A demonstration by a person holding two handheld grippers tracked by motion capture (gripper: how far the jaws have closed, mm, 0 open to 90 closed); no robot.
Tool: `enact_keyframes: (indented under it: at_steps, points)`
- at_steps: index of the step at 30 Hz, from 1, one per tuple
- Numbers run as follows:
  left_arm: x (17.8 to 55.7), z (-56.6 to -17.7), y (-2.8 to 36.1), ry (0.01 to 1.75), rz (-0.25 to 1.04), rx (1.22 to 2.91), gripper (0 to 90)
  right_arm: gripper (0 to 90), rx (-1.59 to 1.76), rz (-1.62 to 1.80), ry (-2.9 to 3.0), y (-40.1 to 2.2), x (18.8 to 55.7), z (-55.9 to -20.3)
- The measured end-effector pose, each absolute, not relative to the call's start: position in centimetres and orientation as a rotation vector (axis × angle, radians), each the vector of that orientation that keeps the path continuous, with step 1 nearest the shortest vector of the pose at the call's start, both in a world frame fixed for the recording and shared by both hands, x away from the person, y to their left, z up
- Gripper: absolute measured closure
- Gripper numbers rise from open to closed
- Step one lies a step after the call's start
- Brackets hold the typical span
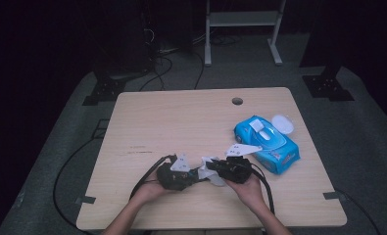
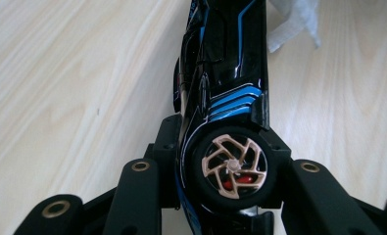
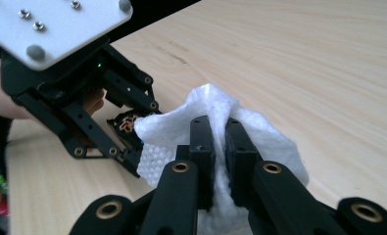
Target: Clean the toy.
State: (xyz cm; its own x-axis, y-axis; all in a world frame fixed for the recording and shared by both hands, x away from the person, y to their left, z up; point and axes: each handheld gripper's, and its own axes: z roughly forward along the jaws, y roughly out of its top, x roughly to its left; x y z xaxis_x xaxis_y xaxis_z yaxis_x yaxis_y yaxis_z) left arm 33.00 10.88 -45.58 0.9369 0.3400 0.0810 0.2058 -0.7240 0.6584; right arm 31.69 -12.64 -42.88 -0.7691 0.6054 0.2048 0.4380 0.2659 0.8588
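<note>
While clamped in left gripper [image 2: 225,161], toy car [image 2: 225,73] beside wipe [image 3: 181,132].

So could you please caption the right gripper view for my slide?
Right gripper pinches a white textured wipe beside the left gripper above a pale wooden table.

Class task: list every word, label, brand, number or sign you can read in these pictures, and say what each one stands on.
None can be read.
Blue wet-wipe pack: dark print on its front edge, too small and blurred to read.
Table: a faint dark mark left of the middle, too small to read.
Toy car in the left gripper: blue stripes, no lettering.
White wipe in the right gripper: plain.
</note>
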Motion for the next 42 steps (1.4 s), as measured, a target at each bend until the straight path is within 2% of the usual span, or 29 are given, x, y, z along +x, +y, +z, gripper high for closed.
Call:
enact_keyframes:
  at_steps: [7, 11, 16, 20, 26, 30, 35, 42]
  points:
    - [34.1, -46.0, 9.1, 0.387, 0.241, 2.352, 62.4, 84.0, 0.994, 1.411, 2.316, -14.0, 32.4, -43.5]
    - [34.1, -46.0, 10.1, 0.422, 0.192, 2.311, 60.3, 84.0, 0.995, 1.383, 2.301, -14.6, 32.6, -43.4]
    - [34.3, -46.6, 11.1, 0.465, 0.174, 2.342, 55.6, 84.0, 1.011, 1.366, 2.283, -15.0, 32.8, -43.4]
    - [34.2, -46.8, 10.9, 0.432, 0.201, 2.345, 66.4, 83.8, 1.014, 1.351, 2.279, -14.9, 32.7, -43.3]
    - [34.1, -46.7, 10.5, 0.414, 0.206, 2.335, 68.8, 83.8, 0.955, 1.402, 2.335, -13.1, 32.1, -43.0]
    - [34.4, -46.8, 10.5, 0.423, 0.185, 2.318, 68.0, 83.8, 0.962, 1.390, 2.347, -13.2, 32.4, -43.2]
    - [34.5, -47.0, 10.1, 0.434, 0.173, 2.316, 61.2, 83.8, 0.993, 1.403, 2.339, -13.8, 32.5, -43.4]
    - [34.6, -47.2, 10.0, 0.442, 0.160, 2.320, 59.4, 83.8, 0.980, 1.368, 2.337, -13.5, 32.4, -43.2]
